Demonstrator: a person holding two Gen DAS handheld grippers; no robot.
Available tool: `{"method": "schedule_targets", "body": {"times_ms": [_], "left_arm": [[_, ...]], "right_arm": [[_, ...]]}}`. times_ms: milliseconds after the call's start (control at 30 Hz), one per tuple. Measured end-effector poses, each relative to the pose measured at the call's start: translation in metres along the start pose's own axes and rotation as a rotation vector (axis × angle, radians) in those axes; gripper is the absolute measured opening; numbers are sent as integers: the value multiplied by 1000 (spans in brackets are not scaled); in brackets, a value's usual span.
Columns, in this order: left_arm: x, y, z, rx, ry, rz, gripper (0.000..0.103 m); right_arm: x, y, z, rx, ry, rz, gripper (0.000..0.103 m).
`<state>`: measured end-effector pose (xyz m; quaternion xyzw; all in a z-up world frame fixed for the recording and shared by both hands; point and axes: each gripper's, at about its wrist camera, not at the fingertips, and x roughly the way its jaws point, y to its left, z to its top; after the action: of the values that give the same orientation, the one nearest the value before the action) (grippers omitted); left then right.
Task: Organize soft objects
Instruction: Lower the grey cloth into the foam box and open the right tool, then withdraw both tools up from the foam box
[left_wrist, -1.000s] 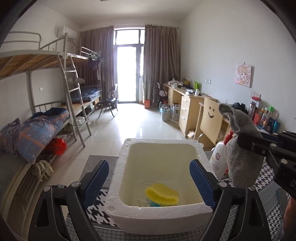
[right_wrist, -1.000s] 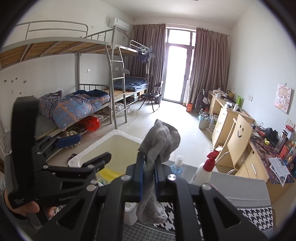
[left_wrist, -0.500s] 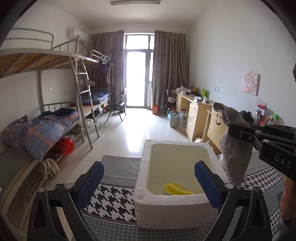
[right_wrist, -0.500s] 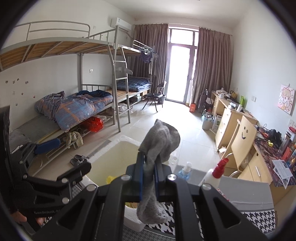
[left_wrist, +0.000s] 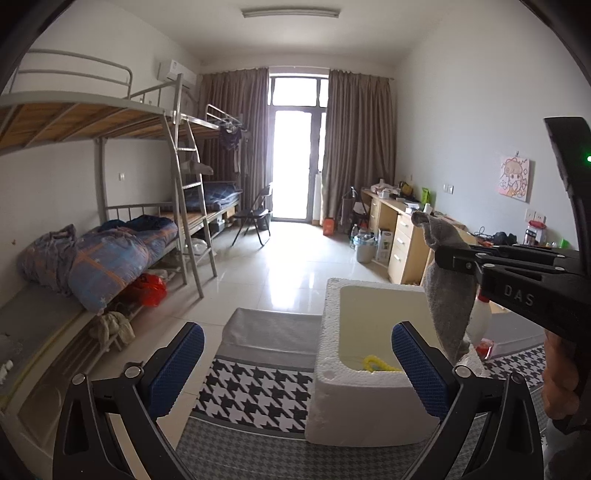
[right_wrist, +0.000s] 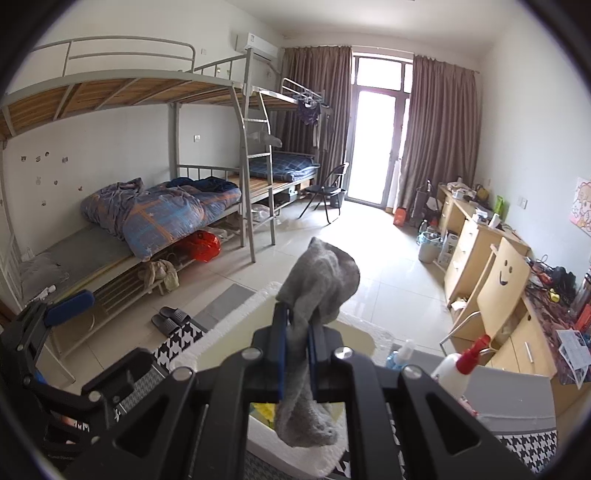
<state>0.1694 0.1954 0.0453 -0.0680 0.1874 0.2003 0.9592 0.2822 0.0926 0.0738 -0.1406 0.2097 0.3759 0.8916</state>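
Shifted rightward in the left view, the foam box (left_wrist: 369, 402) is flanked by the left gripper (left_wrist: 301, 363), jaws just widened, empty; the right gripper (right_wrist: 295, 350) is clenched on the grey sock (right_wrist: 317, 284), beside a spray bottle (right_wrist: 456, 367).

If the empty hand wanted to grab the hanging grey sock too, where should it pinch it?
Probably the loose lower end of the grey sock, below where the right gripper pinches its middle. That end dangles free over the white foam box, so the left gripper, jaws wide and empty, could come in from the side and close across it. The top flops over, a poorer hold.
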Motion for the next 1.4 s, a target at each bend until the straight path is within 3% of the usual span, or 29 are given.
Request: {"method": "schedule_targets", "body": {"times_ms": [400, 733, 800, 867, 933, 1400], "left_arm": [[-12, 11, -10, -4, -2, 37, 102], [-20, 13, -13, -3, -4, 49, 102], [-21, 14, -14, -6, -5, 50, 102], [-22, 13, -14, -7, -6, 49, 102], [-23, 13, -14, -3, -6, 50, 102], [-35, 2, -13, 0, -5, 28, 102]], "right_arm": [[27, 6, -8, -15, 71, 4, 13], [44, 2, -19, -5, 180, 15, 13], [46, 4, -21, -11, 202, 8, 22], [49, 5, -22, -14, 229, 3, 53], [47, 5, -24, -18, 226, -2, 68], [22, 2, -24, -8, 186, 9, 70]]}}
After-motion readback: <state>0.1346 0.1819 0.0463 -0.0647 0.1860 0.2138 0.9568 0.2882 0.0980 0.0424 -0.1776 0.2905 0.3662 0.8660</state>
